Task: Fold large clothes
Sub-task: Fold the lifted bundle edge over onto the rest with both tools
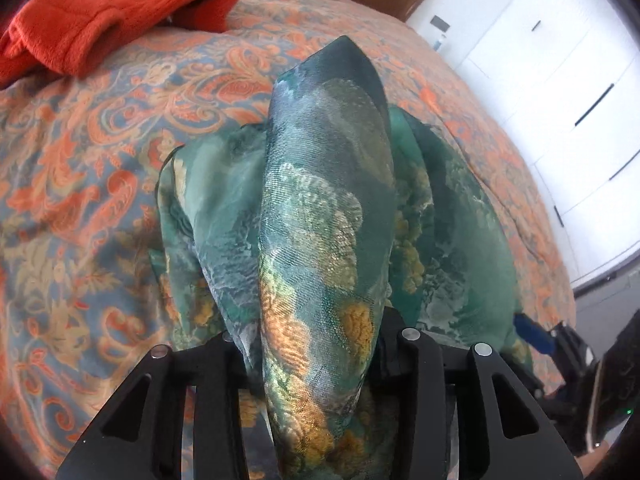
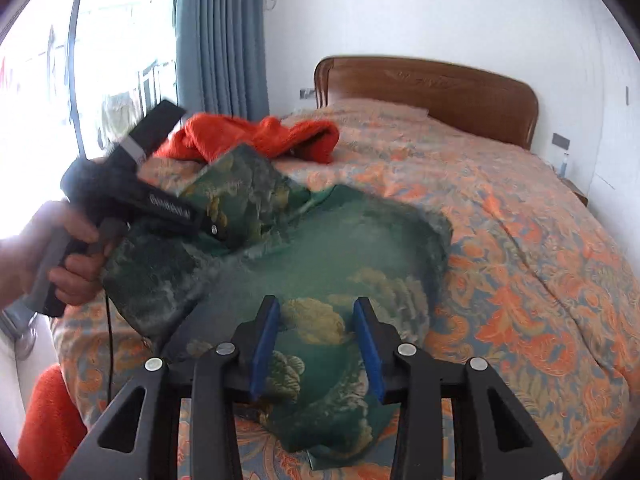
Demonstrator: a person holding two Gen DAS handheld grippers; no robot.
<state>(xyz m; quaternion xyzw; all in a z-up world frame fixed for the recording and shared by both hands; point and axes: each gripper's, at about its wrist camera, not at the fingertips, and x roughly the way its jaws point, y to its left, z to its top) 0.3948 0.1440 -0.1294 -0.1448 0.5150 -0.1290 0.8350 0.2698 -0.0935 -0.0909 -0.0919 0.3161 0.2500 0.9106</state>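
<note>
Two grippers work a green printed garment on my bed, where it lies partly flattened on the orange-and-blue paisley bedspread. My left gripper is clamped on a thick fold of the cloth, which bulges up between its black fingers and rises in a peak in front of the lens; from the right wrist view that same gripper shows at the garment's left edge, lifting a flap off the bed, with my left hand wrapped round its grip. My right gripper hovers over the near edge of the garment with its blue pads set wide apart, nothing between them but the fabric lying below; whether they touch the cloth I cannot tell. One red fleece item sits bunched on the bedspread just beyond the garment, toward the wooden headboard. Blue curtains hang beside a bright window at left.
</note>
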